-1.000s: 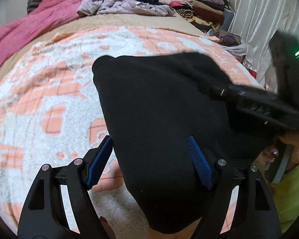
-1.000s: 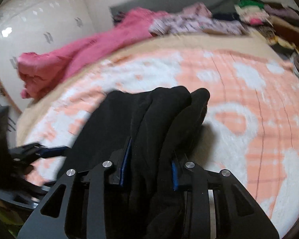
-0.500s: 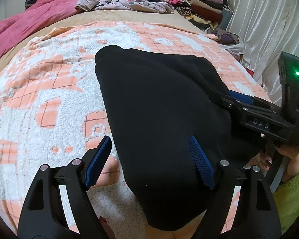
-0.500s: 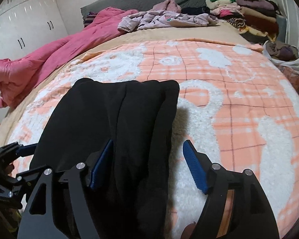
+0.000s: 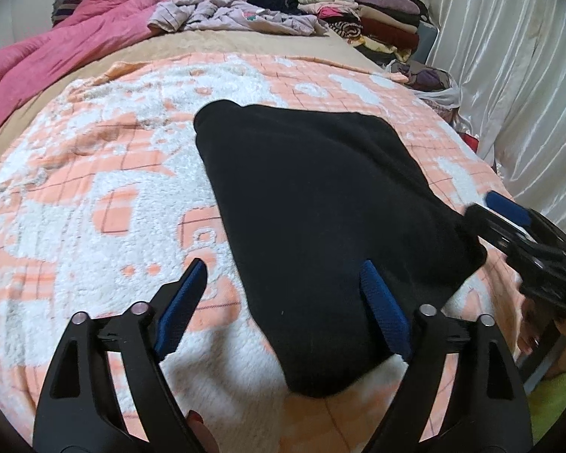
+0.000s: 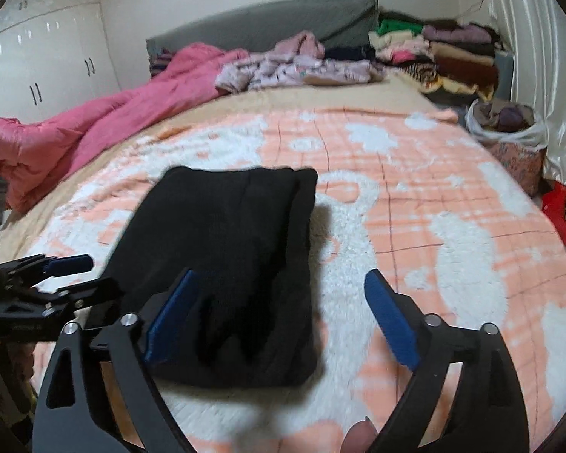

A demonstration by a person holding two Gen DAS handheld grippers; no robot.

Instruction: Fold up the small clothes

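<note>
Fabric of the folded black knit garment point(image 5: 320, 204) is judged soft and light; its near edge is best pinched. Left gripper point(image 5: 283, 302) and right gripper point(image 6: 279, 313) are spread, nothing is held.

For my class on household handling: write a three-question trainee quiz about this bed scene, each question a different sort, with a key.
1. True or false: the right tongs are shut on the black garment.
2. Multiple choice: the black garment lies on A) the pink quilt, B) the orange-and-white blanket, C) the stack of folded clothes.
3. Fill in: both the left tongs and the right tongs stand ____.

Key: 1 false; 2 B; 3 open.
</note>
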